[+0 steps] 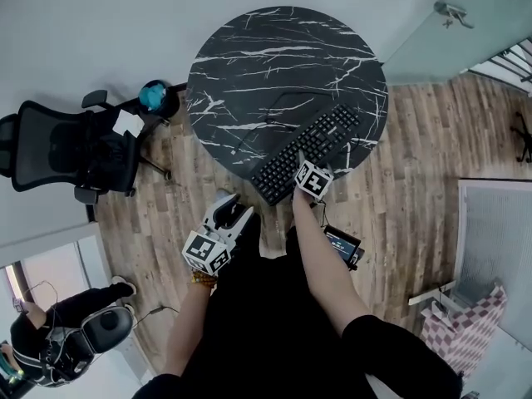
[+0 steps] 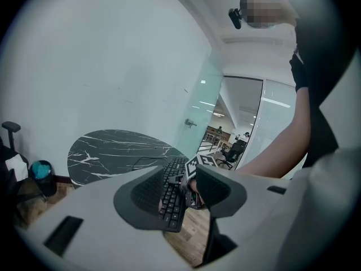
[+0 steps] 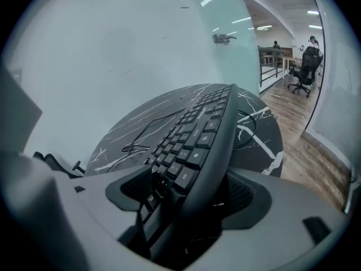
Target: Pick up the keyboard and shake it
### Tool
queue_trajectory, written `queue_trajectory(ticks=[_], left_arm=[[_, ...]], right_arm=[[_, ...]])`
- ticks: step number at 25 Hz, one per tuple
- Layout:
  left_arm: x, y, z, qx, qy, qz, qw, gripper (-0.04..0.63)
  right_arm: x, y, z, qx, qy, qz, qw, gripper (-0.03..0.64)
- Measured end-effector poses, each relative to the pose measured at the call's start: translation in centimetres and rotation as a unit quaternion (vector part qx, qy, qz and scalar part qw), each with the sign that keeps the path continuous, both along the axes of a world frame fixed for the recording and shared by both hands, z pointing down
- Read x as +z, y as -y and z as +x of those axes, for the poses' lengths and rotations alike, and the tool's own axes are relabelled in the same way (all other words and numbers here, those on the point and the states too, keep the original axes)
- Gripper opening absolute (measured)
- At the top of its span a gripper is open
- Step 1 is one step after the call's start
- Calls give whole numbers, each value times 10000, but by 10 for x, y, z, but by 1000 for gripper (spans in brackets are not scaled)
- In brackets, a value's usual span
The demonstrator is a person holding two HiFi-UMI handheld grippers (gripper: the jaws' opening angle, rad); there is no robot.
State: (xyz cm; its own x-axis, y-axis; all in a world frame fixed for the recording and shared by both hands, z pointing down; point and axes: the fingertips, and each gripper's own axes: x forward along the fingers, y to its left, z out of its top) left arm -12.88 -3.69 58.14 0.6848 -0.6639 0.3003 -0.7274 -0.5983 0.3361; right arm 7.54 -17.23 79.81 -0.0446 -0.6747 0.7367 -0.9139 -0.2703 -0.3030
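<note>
The bare left forearm and right forearm reach forward. The left gripper is held low, pointing slightly downward, its jaws partly apart and empty. The right gripper tilts steeply down, jaws spread wide around the keyboard end. Its pads seem clear of it.

Left claw: at 6 o'clock, jaws apart, nothing gripped.
Keyboard: black, seen through the gap, its far end on the desk.
Desk: round, black, white-veined, toward 9 o'clock.
Right claw: at the keyboard's 3 o'clock side.
Forearm: enters from 3 o'clock.
</note>
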Motion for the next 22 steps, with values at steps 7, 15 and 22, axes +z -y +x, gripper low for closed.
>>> queue_trajectory(ticks=[7,15,22], left_arm=[[1,-5,-1,-32,-34,-3,10000,183],[2,-6,4,6,-54,25,10000,183],[-3,-1,18,39,-95,164,9998,181]], right_arm=[[-5,3,6,355,413,102,9985,330],[-10,-3,22,-917,-1113,207,9893,331],[-82,12,-1,-1747,-1409,1655,9603,330]])
